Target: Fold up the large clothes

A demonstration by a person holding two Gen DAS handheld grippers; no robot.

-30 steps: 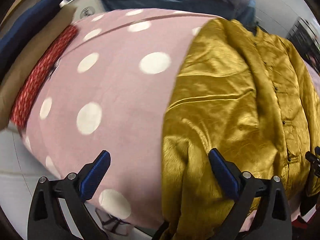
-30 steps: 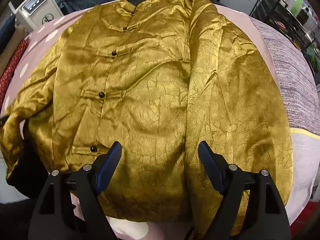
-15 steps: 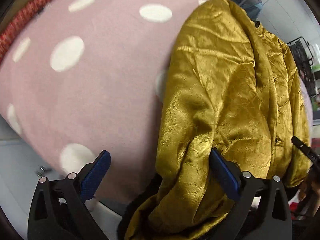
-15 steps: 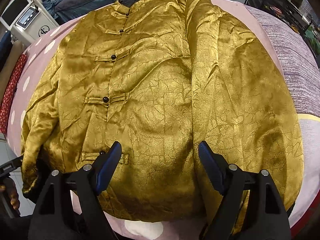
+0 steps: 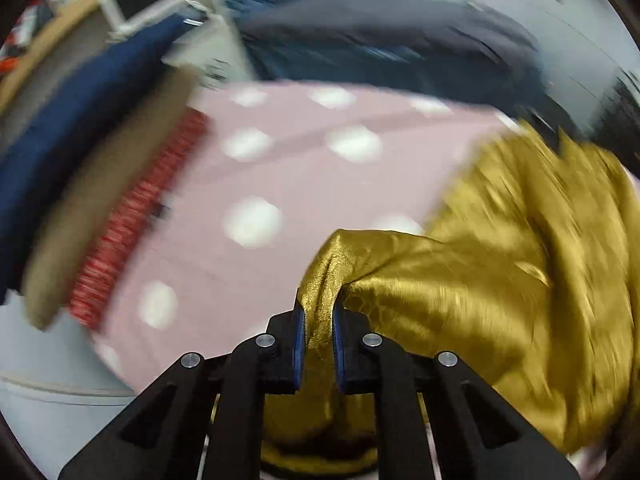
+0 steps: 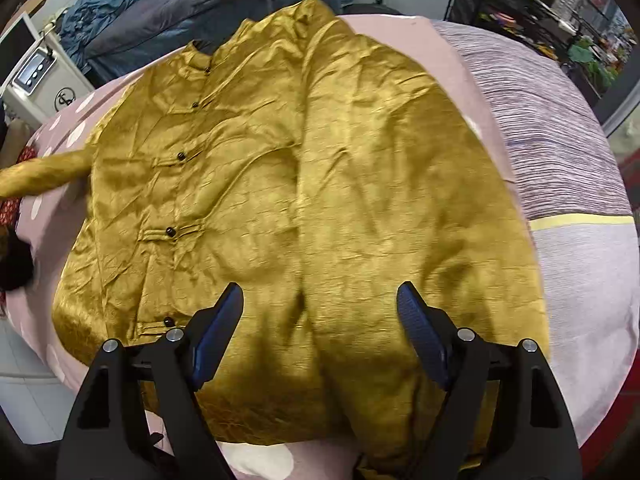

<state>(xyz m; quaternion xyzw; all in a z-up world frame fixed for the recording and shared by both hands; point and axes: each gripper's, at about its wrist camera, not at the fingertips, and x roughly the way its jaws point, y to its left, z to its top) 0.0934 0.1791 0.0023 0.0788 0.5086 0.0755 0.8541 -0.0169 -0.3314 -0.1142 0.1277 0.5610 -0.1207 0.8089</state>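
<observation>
A shiny gold jacket (image 6: 304, 184) with black knot buttons lies face up on a pink bed cover with white dots (image 6: 60, 128). Its right sleeve is folded in over the body. In the left wrist view my left gripper (image 5: 318, 320) is shut on the gold cloth of the jacket's left sleeve (image 5: 400, 272), lifted off the cover. That sleeve (image 6: 40, 172) stretches out to the left in the right wrist view. My right gripper (image 6: 320, 312) hangs open just above the jacket's lower hem, with nothing between its fingers.
A stack of navy, tan and red fabric (image 5: 100, 184) lies along the bed's left edge. Dark grey and blue bedding (image 6: 192, 4) is piled beyond the far end beside a white machine (image 6: 40, 76). A striped lilac cover (image 6: 540, 132) lies on the right, with wire shelving (image 6: 560, 20) behind.
My left gripper has shut on the jacket's left sleeve and pulled it up and outward to the left. The right gripper has stayed open over the hem, with the view raised slightly.
</observation>
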